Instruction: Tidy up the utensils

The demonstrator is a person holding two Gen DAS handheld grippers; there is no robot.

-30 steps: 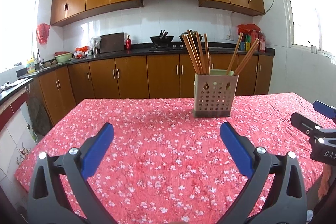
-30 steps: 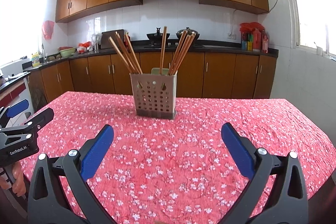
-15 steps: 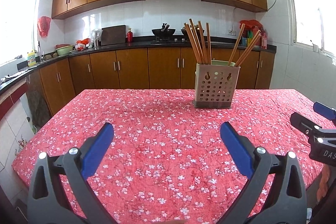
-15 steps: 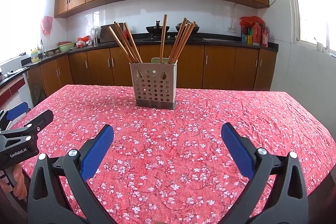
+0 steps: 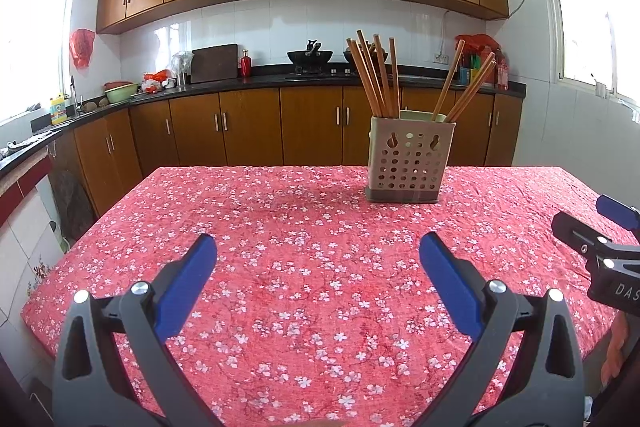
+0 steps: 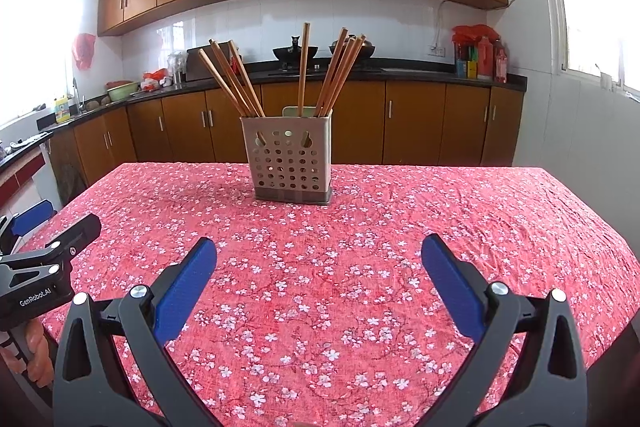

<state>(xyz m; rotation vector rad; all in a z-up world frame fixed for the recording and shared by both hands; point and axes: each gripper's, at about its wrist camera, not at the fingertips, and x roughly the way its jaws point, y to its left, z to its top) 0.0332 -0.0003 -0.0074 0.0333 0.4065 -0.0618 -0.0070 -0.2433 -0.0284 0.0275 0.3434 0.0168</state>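
Observation:
A beige perforated utensil holder (image 5: 408, 163) stands upright on the far part of the red flowered tablecloth (image 5: 304, 227); it also shows in the right wrist view (image 6: 290, 159). Several wooden chopsticks (image 5: 378, 75) lean in it in two bunches, also in the right wrist view (image 6: 236, 83). My left gripper (image 5: 318, 259) is open and empty over the near table, well short of the holder. My right gripper (image 6: 318, 259) is open and empty, also near the front. Each gripper shows at the other view's edge: the right gripper (image 5: 592, 243) and the left gripper (image 6: 48, 243).
The table's far edge (image 5: 360, 167) runs just behind the holder. Behind it stand brown kitchen cabinets (image 5: 248, 127) and a dark counter with a wok (image 5: 310, 55), bottles and a cutting board (image 5: 214, 63). Windows sit left and right.
Both wrist views have tilted up and drawn back slightly, so the holder sits a little lower and farther in view. Both grippers stay open and empty.

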